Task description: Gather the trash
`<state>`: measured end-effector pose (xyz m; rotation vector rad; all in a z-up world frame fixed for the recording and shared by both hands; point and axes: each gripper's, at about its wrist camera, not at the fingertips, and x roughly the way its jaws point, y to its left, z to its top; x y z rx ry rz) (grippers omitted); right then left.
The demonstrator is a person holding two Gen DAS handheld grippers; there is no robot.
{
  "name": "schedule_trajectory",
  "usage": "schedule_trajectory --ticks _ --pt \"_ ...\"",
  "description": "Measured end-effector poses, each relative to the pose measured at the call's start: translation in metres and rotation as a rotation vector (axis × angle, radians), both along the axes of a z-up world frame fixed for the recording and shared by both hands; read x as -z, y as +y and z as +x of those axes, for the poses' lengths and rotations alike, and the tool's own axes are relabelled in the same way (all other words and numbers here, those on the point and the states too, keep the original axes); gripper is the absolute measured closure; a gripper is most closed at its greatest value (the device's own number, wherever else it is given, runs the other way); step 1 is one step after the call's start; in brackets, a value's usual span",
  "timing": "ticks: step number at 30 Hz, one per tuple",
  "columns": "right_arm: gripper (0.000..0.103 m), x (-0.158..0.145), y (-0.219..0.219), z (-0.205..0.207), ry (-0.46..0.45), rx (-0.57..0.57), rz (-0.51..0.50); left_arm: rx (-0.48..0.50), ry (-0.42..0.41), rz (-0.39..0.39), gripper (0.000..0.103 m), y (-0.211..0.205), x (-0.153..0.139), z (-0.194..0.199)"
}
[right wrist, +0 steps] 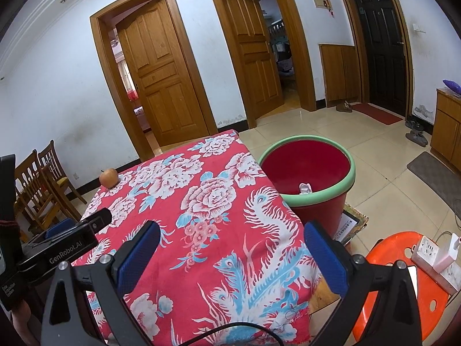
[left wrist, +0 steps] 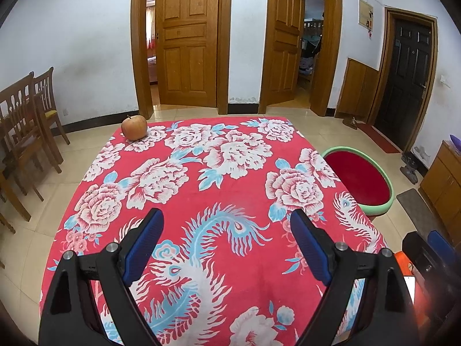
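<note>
Both grippers hover over a desk (left wrist: 219, 274) draped in a red floral cloth. The left gripper (left wrist: 227, 245) has its jaws wide open, holding nothing; the right gripper (right wrist: 232, 256) likewise. An apple (left wrist: 134, 127) sits at the desk's far left corner. A red bin (right wrist: 309, 173) with a green rim stands on the floor beside the desk's right edge, with a small pale scrap (right wrist: 304, 188) inside.

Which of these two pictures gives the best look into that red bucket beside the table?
The right wrist view: the bucket shows its whole green rim, its inside and something pale at the bottom. In the left wrist view the table hides part of it.
</note>
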<state>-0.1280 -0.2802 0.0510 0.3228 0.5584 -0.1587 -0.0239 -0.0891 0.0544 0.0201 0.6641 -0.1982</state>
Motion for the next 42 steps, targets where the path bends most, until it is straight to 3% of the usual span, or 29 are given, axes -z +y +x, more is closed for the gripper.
schedule_trajectory --ticks 42 --pt "0.001 0.0041 0.0022 -0.0023 0.007 -0.001 0.007 0.0 0.001 0.001 0.014 -0.0002 0.0003 -0.0003"
